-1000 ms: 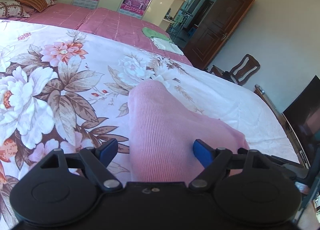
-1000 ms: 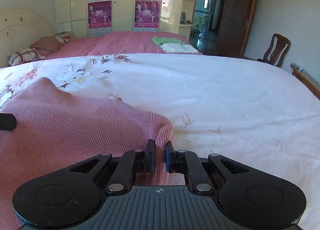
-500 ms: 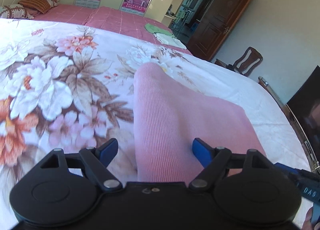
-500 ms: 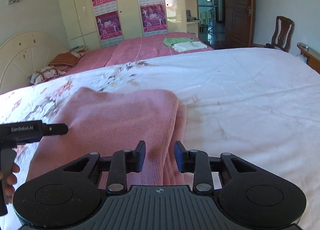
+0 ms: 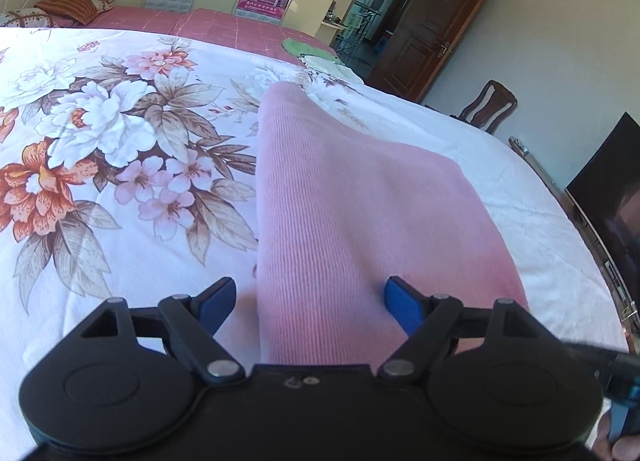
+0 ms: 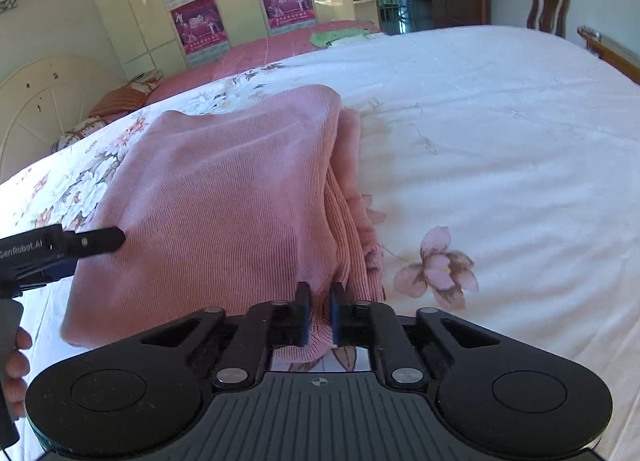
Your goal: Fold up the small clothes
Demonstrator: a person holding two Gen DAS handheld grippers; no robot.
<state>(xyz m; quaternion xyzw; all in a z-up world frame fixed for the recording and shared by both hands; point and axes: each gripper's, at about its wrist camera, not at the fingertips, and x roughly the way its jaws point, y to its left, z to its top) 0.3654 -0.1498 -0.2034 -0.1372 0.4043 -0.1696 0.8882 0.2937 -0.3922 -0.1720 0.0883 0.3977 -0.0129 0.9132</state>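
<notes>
A pink ribbed knit garment (image 5: 352,221) lies folded on the floral bedspread (image 5: 100,133). My left gripper (image 5: 310,303) is open, its blue-padded fingers wide apart over the garment's near left edge, gripping nothing. In the right wrist view the garment (image 6: 224,197) shows as a folded slab with loose layers along its right side. My right gripper (image 6: 319,311) is shut on the garment's near right edge, with a bunch of knit between the jaws. The left gripper also shows in the right wrist view (image 6: 60,249) at the garment's left edge.
A second bed with a pink cover (image 5: 208,23) stands behind, with green and white folded cloths (image 6: 340,37) on it. Wardrobes with posters line the back wall. A wooden chair (image 5: 488,105) and a dark door (image 5: 432,29) are to the right. A dark screen (image 5: 608,201) is at far right.
My right gripper opened half a second ago and has closed again on the garment's near right edge. Both grippers rose and drew back. The left gripper stayed open.
</notes>
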